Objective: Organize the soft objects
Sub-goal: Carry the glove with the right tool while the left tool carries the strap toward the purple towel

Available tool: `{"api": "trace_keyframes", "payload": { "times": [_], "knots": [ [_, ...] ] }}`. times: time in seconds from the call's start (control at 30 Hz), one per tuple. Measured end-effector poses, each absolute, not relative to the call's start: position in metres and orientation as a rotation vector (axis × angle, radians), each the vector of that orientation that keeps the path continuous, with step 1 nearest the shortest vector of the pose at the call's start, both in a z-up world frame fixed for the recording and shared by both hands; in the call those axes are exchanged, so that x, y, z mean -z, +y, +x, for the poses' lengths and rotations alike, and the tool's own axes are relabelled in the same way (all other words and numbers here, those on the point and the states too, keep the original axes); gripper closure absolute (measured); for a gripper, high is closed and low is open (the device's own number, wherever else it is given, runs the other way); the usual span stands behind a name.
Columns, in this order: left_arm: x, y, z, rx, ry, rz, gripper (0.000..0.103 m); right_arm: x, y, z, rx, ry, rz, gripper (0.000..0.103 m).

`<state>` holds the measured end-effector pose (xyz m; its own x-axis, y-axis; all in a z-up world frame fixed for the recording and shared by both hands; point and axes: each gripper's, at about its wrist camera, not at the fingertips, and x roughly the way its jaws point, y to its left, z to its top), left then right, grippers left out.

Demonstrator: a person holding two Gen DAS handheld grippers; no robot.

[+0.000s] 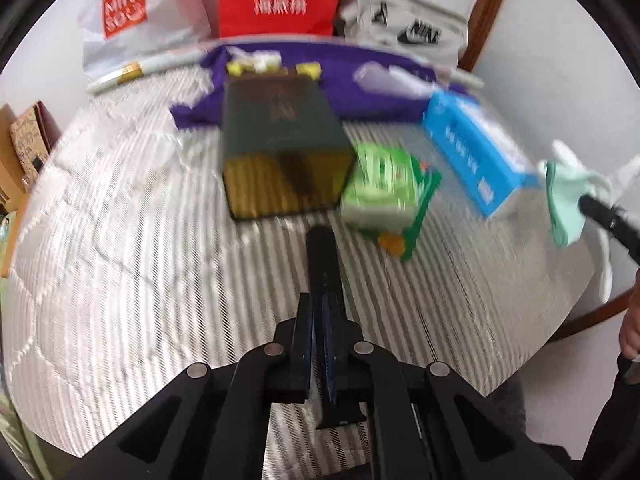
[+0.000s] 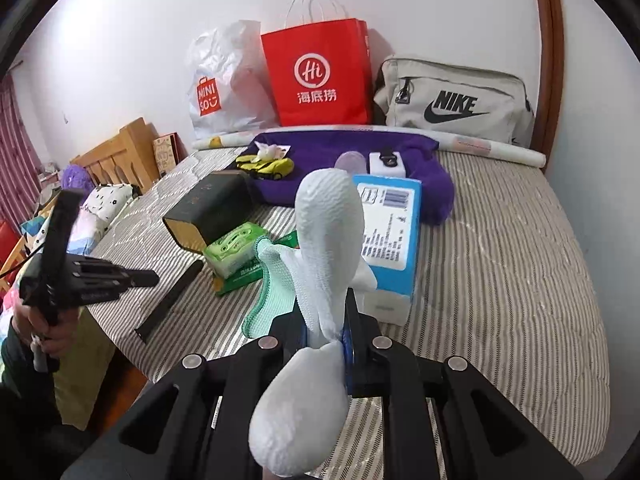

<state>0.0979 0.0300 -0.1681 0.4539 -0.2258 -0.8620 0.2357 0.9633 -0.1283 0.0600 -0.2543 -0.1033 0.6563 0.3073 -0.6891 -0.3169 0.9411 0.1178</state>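
Bedspread point(image 2: 500, 280): quilted striped cloth, matt. White sock point(image 2: 328, 232): ribbed knit, soft. Mint cloth point(image 2: 272, 292): fine weave, stitched edge. Red bag point(image 2: 320, 76): smooth paper. White shopping bag point(image 2: 224, 80): crinkled plastic. Blue box point(image 2: 394, 236): smooth card. Grippers: matt black plastic, metal rivets. Headboard point(image 2: 120, 152): wood.

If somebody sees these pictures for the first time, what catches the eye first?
First, the white sock pinched in the right gripper, a mint-green cloth hanging beside it. Next, the red paper bag against the wall behind the striped bed, between the white Miniso bag and the grey Nike bag.
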Motion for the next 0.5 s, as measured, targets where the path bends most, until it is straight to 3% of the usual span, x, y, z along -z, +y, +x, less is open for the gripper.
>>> {"api": "trace_keyframes", "payload": {
  "times": [0.23, 0.33, 0.37, 0.5],
  "knots": [
    [0.179, 0.019, 0.095, 0.266, 1.092, 0.028, 0.09, 0.118, -0.256, 0.058, -0.364, 0.811, -0.004, 0.089],
    [0.179, 0.015, 0.094, 0.281, 1.086, 0.044, 0.075, 0.122, -0.255, 0.058, -0.371, 0.816, 0.008, 0.089],
    [0.18, 0.011, 0.093, 0.273, 1.096, 0.065, 0.066, 0.123, -0.255, 0.058, -0.376, 0.818, 0.01, 0.089],
    [0.181, 0.007, 0.092, 0.253, 1.083, 0.093, 0.066, 0.125, -0.255, 0.057, -0.386, 0.821, 0.017, 0.089]
  ]
}}
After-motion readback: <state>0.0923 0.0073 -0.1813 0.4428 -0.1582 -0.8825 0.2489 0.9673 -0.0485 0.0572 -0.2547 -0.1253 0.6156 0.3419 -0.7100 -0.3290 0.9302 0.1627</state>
